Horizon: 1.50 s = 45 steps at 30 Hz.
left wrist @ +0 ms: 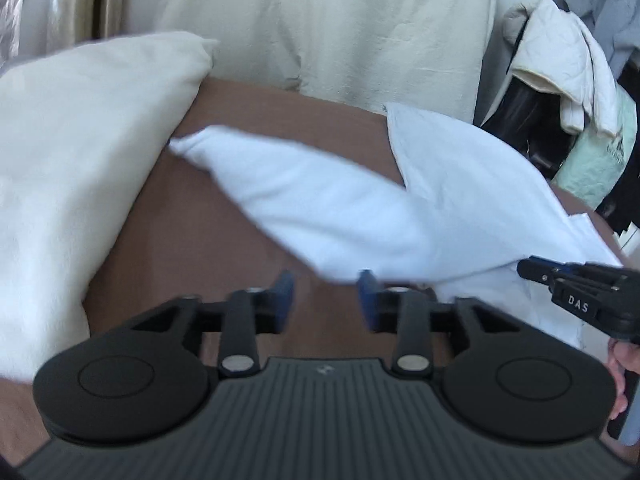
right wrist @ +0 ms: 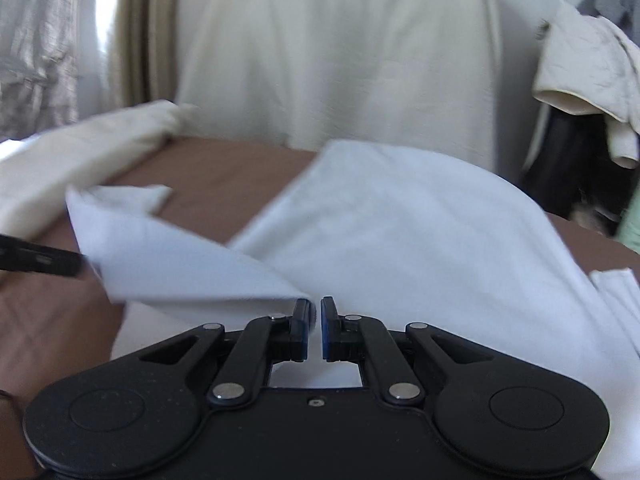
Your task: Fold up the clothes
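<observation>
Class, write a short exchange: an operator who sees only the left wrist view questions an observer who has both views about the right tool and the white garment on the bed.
Operator: I see the right tool side-on over the white garment. Are its jaws open?
Observer: No, they stand all but shut, with only a sliver between the pads.
Operator: Is cloth pinched there?
Observer: I cannot tell. A raised fold of the garment ends at one fingertip.

A cream pillow (left wrist: 76, 184) lies on the brown bedsheet (left wrist: 224, 240).
</observation>
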### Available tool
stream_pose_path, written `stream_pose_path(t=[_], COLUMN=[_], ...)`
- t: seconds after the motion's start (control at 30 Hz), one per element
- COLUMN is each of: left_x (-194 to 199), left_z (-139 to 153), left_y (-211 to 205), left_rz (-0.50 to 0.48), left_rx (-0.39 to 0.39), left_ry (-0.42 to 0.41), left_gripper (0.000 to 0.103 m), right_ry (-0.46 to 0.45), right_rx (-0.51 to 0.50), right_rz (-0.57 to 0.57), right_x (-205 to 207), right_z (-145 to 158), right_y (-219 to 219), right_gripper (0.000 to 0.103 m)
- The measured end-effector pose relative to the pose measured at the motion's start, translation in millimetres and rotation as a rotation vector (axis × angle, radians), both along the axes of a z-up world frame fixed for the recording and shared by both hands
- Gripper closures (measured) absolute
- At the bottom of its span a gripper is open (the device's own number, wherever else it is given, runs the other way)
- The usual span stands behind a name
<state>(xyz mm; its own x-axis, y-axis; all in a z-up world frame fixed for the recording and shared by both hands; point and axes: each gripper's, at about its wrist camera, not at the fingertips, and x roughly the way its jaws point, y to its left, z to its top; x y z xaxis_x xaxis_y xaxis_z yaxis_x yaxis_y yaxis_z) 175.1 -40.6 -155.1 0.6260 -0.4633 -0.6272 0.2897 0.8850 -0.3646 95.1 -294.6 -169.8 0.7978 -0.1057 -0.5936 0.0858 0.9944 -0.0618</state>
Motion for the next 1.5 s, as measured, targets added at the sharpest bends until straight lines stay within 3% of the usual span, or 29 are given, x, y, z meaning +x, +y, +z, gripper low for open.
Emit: stream_pose_path(t=[0.03,0.1,0.3,0.33,0.43,0.47,0.5,0.53,0.57,0.67,0.8,0.93,1.03,1.1,1.13,1.17,1.2,1.27,1.37,1.43,1.5], left_x=[-1.2,6.5,39.5,42.6,46.2,47.0,48.8,49.7,50.6,39.6,23.1,0.6,-18.0,-28.7,-34.1,-35.9,-37.7,-39.9,-31.8,-20.4,-16.6], left_z=[-1.4,-9.6,-48.8,-55.8,-66.6,-66.6,-65.0,-60.9,-56.7,-24.0,28.4,80.5,111.9,126.7,132.8,134.0,135.2,129.9,87.5,70.4,75.6], left_y=[2.4,11.0,24.4,25.1,23.1,22.8,21.5,19.2,17.0,11.4,16.8,36.0,43.1,44.3,51.6,62.5,73.5,98.0,128.5,158.1,162.9], left_rz=[0.006,0.018,0.065,0.094,0.2,0.226,0.238,0.236,0.234,0.226,0.241,0.264,0.248,0.195,0.208,0.244,0.281,0.372,0.494,0.514,0.518], left_rx=[-0.015,-0.133,-0.512,-0.555,-0.615,-0.617,-0.607,-0.568,-0.529,-0.388,-0.303,-0.09,0.085,0.224,0.243,0.214,0.185,0.124,0.138,0.047,0.004], left_ry=[0.009,0.082,0.331,0.369,0.376,0.363,0.348,0.32,0.291,0.125,-0.054,-0.283,-0.463,-0.579,-0.606,-0.592,-0.579,-0.532,-0.418,-0.288,-0.328], left_gripper=[0.062,0.062,0.061,0.061,0.061,0.066,0.071,0.083,0.101,0.101,0.101,0.101,0.101,0.101,0.101,0.101,0.101,0.101,0.101,0.101,0.103], right_ry=[0.014,0.045,0.087,0.09,0.092,0.085,0.077,0.068,0.059,0.047,0.03,-0.05,-0.04,-0.036,-0.041,-0.047,-0.033,0.004,0.06,0.102,0.145], right_rx=[0.023,0.084,0.035,0.041,0.083,0.077,0.066,0.055,0.044,0.061,0.241,0.462,0.536,0.643,0.703,0.763,0.757,0.705,0.627,0.567,0.505], right_rz=[-0.014,-0.036,0.002,0.004,0.007,0.011,0.017,0.023,0.029,0.05,0.079,0.154,0.217,0.225,0.233,0.24,0.25,0.272,0.304,0.32,0.334], right_x=[0.0,0.2,4.4,4.1,3.8,3.9,4.1,4.3,4.5,2.6,-4.3,-20.6,-28.9,-31.6,-32.1,-32.7,-32.1,-30.3,-27.7,-30.7,-34.4], right_z=[-1.3,-3.2,-10.8,-11.6,-13.0,-13.1,-13.3,-13.5,-13.7,-15.0,0.0,21.7,26.8,27.9,28.9,29.9,28.8,25.3,20.2,12.4,4.0], right_y=[-4.3,-12.5,0.1,-0.3,-5.2,-4.9,-4.2,-3.4,-2.6,-2.4,-11.7,-20.0,-18.0,-18.9,-19.1,-19.4,-14.3,-0.8,19.4,35.6,52.2], right_gripper=[0.098,0.098,0.097,0.097,0.097,0.097,0.097,0.097,0.097,0.097,0.097,0.097,0.095,0.088,0.088,0.085,0.082,0.062,0.06,0.06,0.06])
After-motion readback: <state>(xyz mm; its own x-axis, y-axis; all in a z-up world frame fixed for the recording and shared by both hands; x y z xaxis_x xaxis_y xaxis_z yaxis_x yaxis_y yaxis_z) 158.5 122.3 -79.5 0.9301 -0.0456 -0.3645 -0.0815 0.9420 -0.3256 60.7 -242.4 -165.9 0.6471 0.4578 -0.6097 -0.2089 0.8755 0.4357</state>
